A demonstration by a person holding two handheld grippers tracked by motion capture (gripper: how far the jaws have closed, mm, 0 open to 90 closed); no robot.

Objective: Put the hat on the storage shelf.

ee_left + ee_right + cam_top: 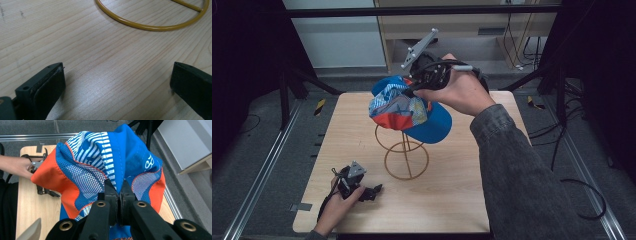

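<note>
High view: I hold the right gripper [419, 80] raised above the far half of the table [452, 200], pinching the crown of the blue, orange and white cap [412, 112]. The cap hangs below my fingers, directly over the top of the yellow wire stand [406, 159]; I judge this height lets the crown clear the upper loop before seating. My left gripper [374, 190] rests low on the near left of the table, well apart from the stand.

Left gripper view: the jaws are spread wide with bare wood between them. The stand's base ring lies beyond the fingertips, untouched.

Right gripper view: the jaws are pressed together on a fold of cap fabric at the seam, so the mesh panels drape forward past the fingertips.
</note>
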